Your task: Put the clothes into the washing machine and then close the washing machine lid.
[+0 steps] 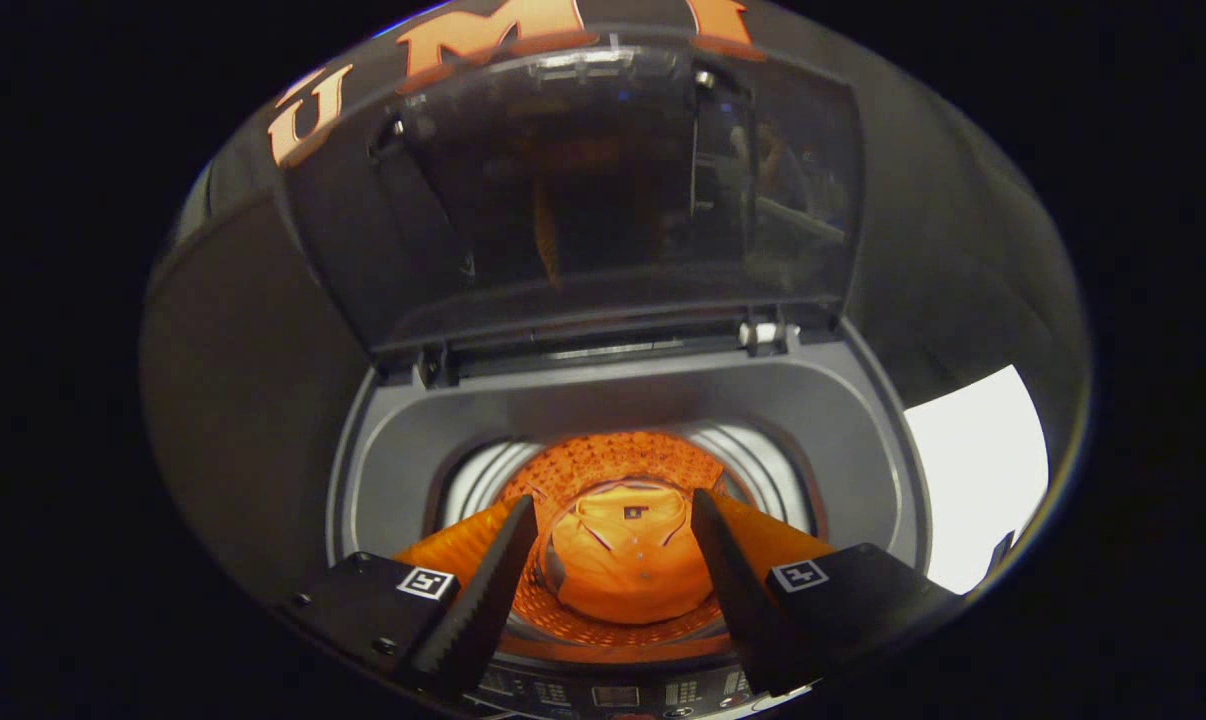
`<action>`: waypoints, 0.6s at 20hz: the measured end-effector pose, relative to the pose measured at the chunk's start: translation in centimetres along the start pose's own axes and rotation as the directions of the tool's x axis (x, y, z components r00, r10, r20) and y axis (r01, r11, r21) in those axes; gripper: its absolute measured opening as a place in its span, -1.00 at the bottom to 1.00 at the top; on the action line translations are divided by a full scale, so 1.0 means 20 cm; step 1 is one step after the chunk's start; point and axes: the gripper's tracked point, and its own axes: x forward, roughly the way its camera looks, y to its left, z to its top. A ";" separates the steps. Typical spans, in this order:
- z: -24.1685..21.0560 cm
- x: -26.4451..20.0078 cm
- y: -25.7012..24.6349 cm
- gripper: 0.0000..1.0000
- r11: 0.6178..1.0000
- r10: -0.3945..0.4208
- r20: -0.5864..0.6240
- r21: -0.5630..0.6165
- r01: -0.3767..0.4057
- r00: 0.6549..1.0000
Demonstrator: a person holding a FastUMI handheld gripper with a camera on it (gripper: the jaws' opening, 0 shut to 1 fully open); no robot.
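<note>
A top-loading washing machine (843, 440) stands below me with its dark see-through lid (583, 190) raised upright at the back. An orange collared shirt (628, 565) lies at the bottom of the drum (613, 455), seen between my fingers and well beyond them. My gripper (613, 560) hovers above the drum's mouth, open, with nothing between its fingers. The machine's control panel (613, 692) runs just under the fingers.
The lid's hinges (763, 335) sit along the grey rear rim. Black booth cloth closes in behind and at the left of the machine. A bright white surface (978, 470) lies to the right of the machine.
</note>
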 end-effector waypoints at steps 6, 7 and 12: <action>0.51 -0.38 0.07 0.98 0.999 0.035 0.268 0.008 -0.038 0.963; 0.60 -0.44 0.08 0.97 0.999 0.042 0.308 -0.003 -0.043 0.950; 0.98 -0.64 0.17 0.98 0.995 0.097 0.432 -0.064 -0.077 0.897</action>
